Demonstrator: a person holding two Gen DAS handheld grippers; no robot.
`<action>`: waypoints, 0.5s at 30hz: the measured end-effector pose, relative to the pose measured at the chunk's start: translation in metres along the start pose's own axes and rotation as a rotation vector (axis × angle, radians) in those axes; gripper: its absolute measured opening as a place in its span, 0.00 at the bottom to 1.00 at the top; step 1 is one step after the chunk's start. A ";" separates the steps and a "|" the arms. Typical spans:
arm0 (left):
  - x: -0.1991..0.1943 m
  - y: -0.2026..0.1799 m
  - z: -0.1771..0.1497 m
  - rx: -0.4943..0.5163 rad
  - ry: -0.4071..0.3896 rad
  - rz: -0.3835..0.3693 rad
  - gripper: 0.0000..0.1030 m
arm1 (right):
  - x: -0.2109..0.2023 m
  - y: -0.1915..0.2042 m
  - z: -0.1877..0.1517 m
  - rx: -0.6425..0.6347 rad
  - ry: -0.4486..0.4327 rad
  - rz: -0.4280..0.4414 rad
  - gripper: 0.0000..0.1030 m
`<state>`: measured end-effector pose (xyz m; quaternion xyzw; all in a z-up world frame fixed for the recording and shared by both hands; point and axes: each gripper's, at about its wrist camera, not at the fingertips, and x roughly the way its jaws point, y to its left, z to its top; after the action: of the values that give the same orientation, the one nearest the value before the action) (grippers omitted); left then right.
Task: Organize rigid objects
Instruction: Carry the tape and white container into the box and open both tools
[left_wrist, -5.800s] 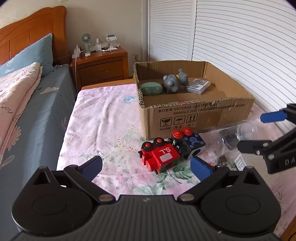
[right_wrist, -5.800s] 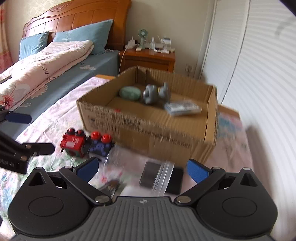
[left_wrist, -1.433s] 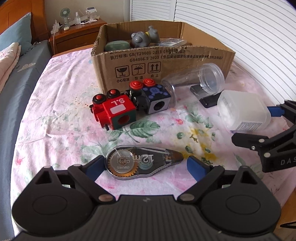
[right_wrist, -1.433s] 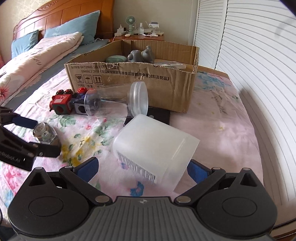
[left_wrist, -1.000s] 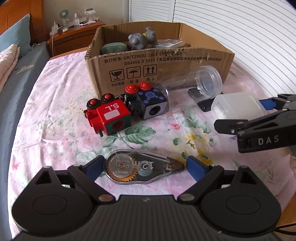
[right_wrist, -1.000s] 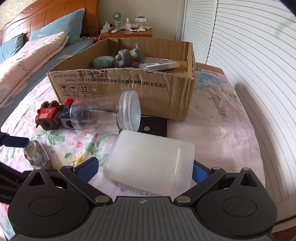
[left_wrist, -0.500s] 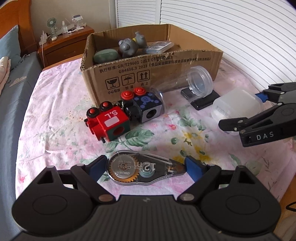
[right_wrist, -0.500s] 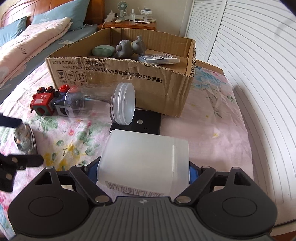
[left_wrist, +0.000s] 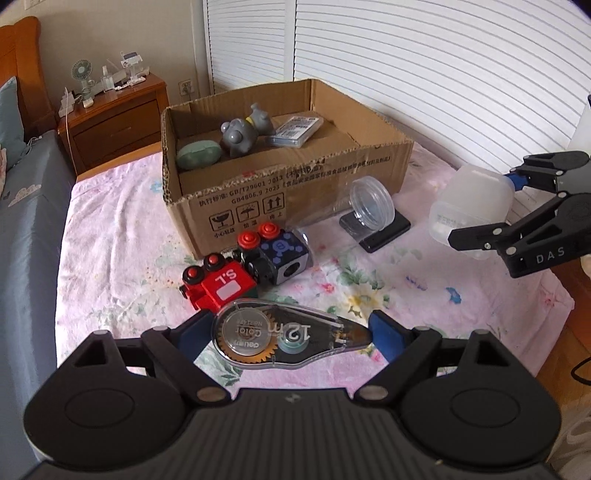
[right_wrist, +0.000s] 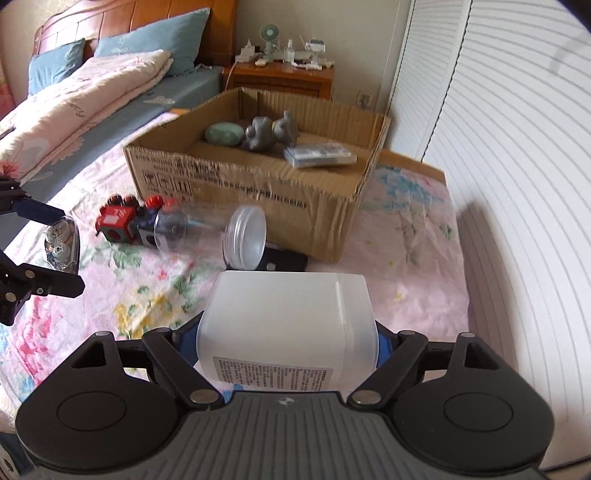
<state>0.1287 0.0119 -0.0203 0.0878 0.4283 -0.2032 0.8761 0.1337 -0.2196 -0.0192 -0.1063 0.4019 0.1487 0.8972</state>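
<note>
My left gripper (left_wrist: 291, 332) is shut on a clear correction tape dispenser (left_wrist: 288, 338), held above the flowered bedspread. My right gripper (right_wrist: 286, 343) is shut on a white translucent plastic container (right_wrist: 288, 325), lifted off the bed; both show in the left wrist view (left_wrist: 469, 206). An open cardboard box (left_wrist: 295, 192) stands ahead, holding a green case (left_wrist: 197, 155), a grey toy (left_wrist: 243, 134) and a flat packet (left_wrist: 295, 129). A red toy block (left_wrist: 218, 284) and a dark blue one (left_wrist: 280, 254) lie before the box.
A clear lidded jar (left_wrist: 362, 210) lies on its side over a black flat device (left_wrist: 384, 230) by the box's front right corner. A wooden nightstand (left_wrist: 110, 118) stands behind. A louvred door (left_wrist: 424, 62) is on the right, the bed (right_wrist: 92, 96) on the left.
Both grippers have risen and tilted up with their objects. The right gripper closed on the white container, which earlier lay on the bedspread, and lifted it.
</note>
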 end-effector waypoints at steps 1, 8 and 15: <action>-0.002 0.001 0.003 0.003 -0.010 0.000 0.87 | -0.003 -0.002 0.005 -0.001 -0.016 0.004 0.84; -0.013 0.009 0.025 0.006 -0.062 0.004 0.87 | -0.011 -0.012 0.055 -0.024 -0.136 0.023 0.84; -0.016 0.023 0.043 0.006 -0.107 0.042 0.87 | 0.020 -0.009 0.105 -0.051 -0.168 0.037 0.84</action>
<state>0.1601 0.0236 0.0184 0.0884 0.3784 -0.1904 0.9015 0.2222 -0.1913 0.0351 -0.1089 0.3234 0.1838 0.9218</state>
